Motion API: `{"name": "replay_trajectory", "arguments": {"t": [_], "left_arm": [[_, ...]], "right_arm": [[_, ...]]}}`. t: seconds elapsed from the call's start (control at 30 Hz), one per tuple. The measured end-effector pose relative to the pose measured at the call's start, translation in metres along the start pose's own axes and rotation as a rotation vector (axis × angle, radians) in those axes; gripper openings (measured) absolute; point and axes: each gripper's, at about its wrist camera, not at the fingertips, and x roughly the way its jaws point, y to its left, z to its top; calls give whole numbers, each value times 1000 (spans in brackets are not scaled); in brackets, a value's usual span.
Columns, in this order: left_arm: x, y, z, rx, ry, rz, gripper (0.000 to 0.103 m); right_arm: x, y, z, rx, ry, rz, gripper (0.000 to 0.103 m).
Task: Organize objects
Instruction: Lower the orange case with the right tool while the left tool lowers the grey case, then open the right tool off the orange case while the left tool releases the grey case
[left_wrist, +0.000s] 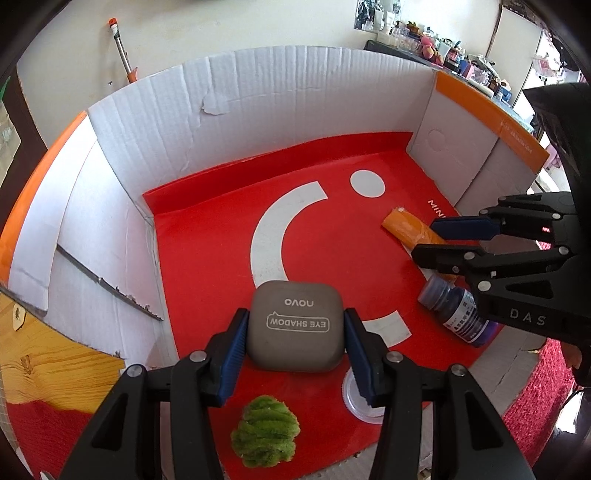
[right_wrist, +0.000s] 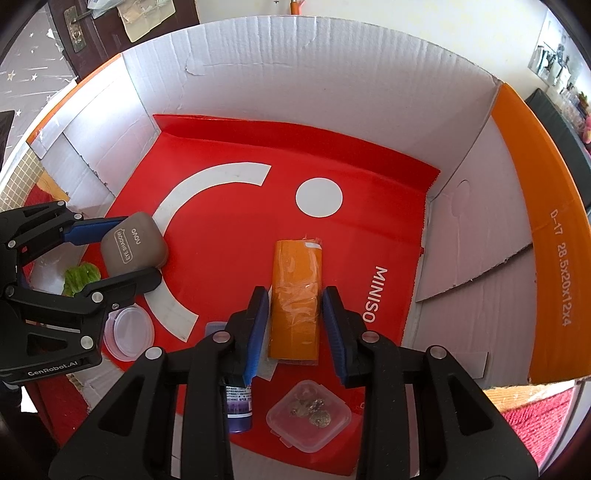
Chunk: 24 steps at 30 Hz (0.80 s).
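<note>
A grey eye shadow case (left_wrist: 294, 325) lies on the red floor of a white cardboard box (left_wrist: 258, 110). My left gripper (left_wrist: 293, 354) is open, its blue pads on either side of the case with small gaps; it also shows in the right wrist view (right_wrist: 110, 251). An orange wrapped packet (right_wrist: 295, 299) lies in the box between the open pads of my right gripper (right_wrist: 295, 332), not squeezed. The right gripper shows in the left wrist view (left_wrist: 436, 240) around the packet (left_wrist: 406, 229).
A dark blue bottle (left_wrist: 454, 310) lies by the packet. A green fuzzy ball (left_wrist: 266, 435), a round clear lid (left_wrist: 354, 398) and a clear square case with trinkets (right_wrist: 308, 415) lie near the box front. Box walls rise on all sides.
</note>
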Motion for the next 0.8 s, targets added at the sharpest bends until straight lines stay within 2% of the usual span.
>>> {"name": "replay_trajectory", "arguments": {"t": [0.8], "left_arm": [[-1,1,7,-1,6,7,53]], "right_arm": [[-19,-7,2,-21,-29,21,30]]}}
